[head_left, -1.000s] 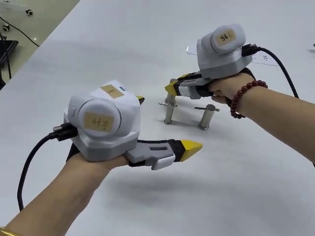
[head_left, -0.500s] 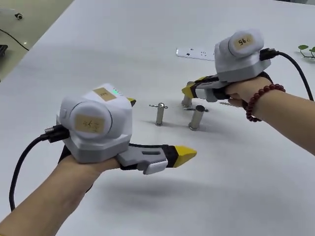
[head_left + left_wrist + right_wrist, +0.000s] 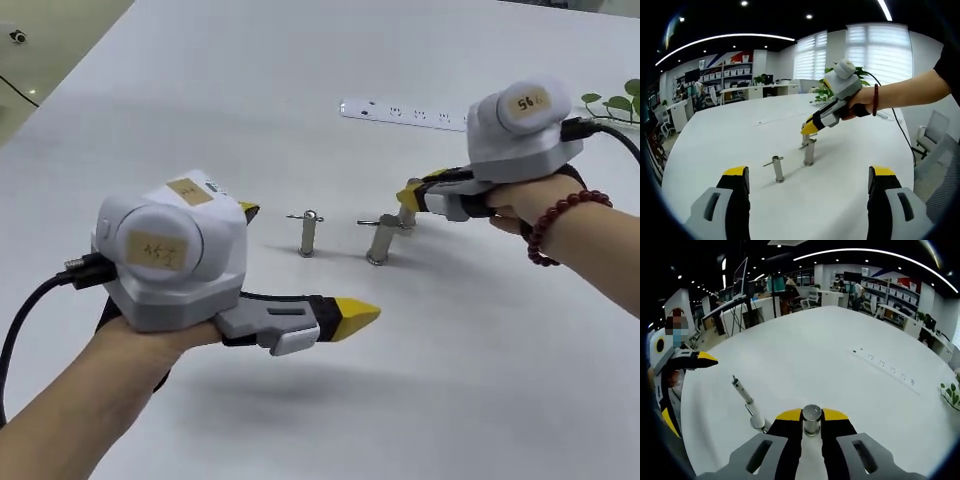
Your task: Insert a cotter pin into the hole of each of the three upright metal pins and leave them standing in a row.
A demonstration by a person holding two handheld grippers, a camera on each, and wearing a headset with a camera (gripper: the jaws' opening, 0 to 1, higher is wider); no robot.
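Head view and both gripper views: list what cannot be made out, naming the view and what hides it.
- Middle pin: its cotter pin is too small to judge its seating, head view.
- Third pin: hole and any cotter pin hidden between the right gripper's jaws, right gripper view.
- Power strip: right end hidden behind the right gripper, head view.
- Plant: cut off by the right edge, head view.

Three metal pins: left pin [image 3: 307,232], middle pin [image 3: 380,240], right pin [image 3: 811,416]. Two cotter pins [image 3: 300,216] [image 3: 370,222] are visible. Two grippers: left gripper [image 3: 808,175], right gripper [image 3: 409,197]. One power strip [image 3: 405,113] far off, one plant [image 3: 615,100] far right.
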